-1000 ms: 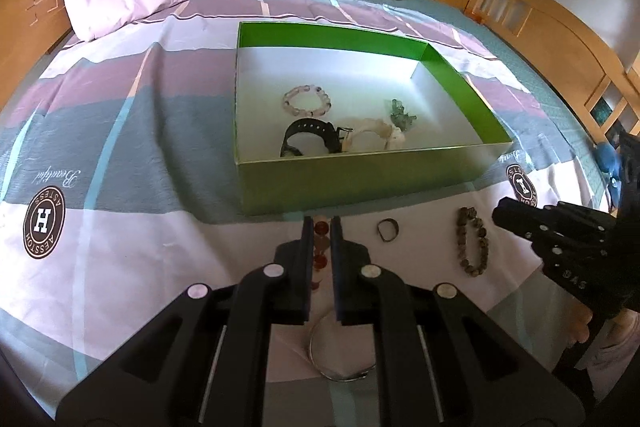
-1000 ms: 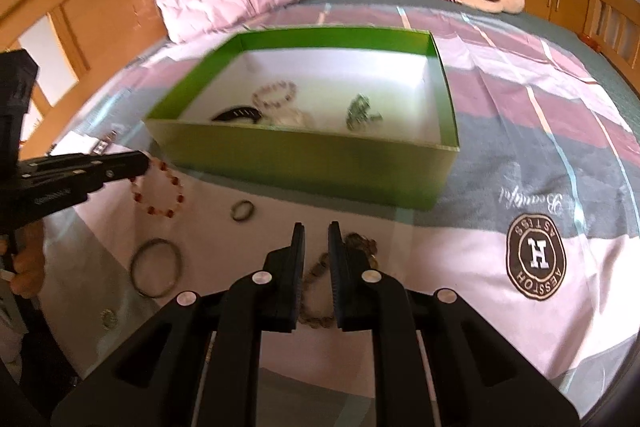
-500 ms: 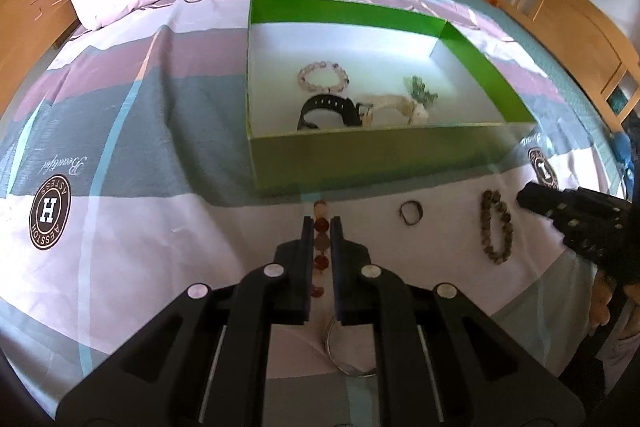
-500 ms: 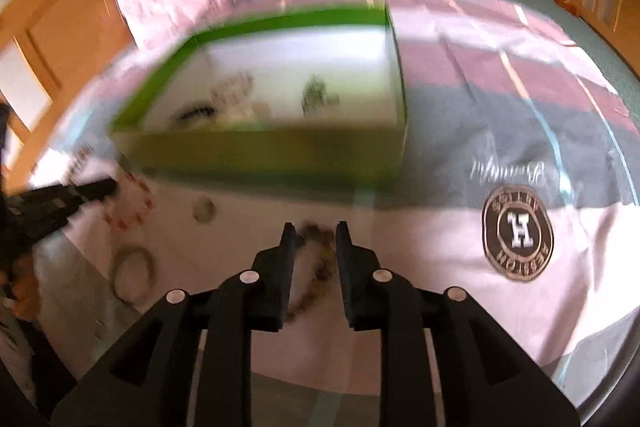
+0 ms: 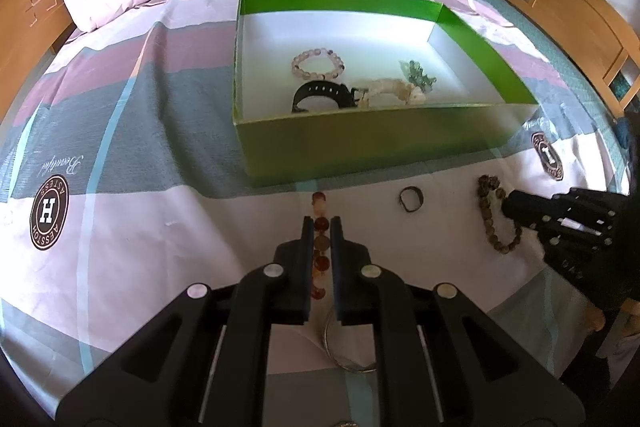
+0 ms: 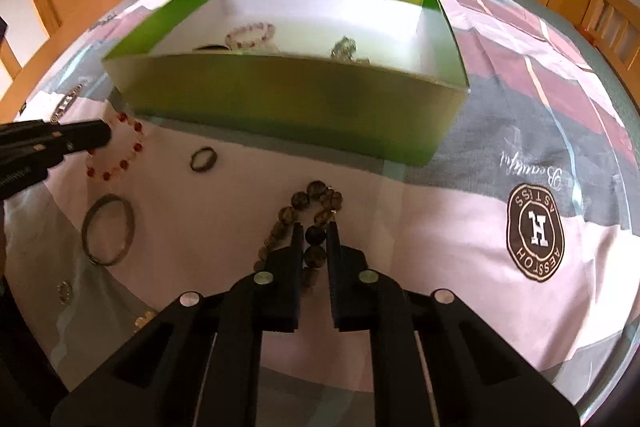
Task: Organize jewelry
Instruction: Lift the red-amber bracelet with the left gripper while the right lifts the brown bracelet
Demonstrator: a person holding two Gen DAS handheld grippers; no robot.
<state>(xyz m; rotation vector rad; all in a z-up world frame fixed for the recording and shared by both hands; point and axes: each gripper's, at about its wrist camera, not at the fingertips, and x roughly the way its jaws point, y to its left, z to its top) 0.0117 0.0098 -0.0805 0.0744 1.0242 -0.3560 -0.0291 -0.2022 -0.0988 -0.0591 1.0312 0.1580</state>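
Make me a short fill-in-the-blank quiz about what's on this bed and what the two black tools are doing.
1. The left tool is shut on a bracelet of ____ beads.
2. The right tool is shut on the dark bead bracelet, which lies ____ the green box.
3. Between the two bracelets on the bedsheet lies a small dark ____.
4. The black watch lies ____ the green box.

Missing words: red; outside; ring; inside

Bright daylight, perhaps from right; strong fisheye bending, dark vignetted corners; focus mostly sharp.
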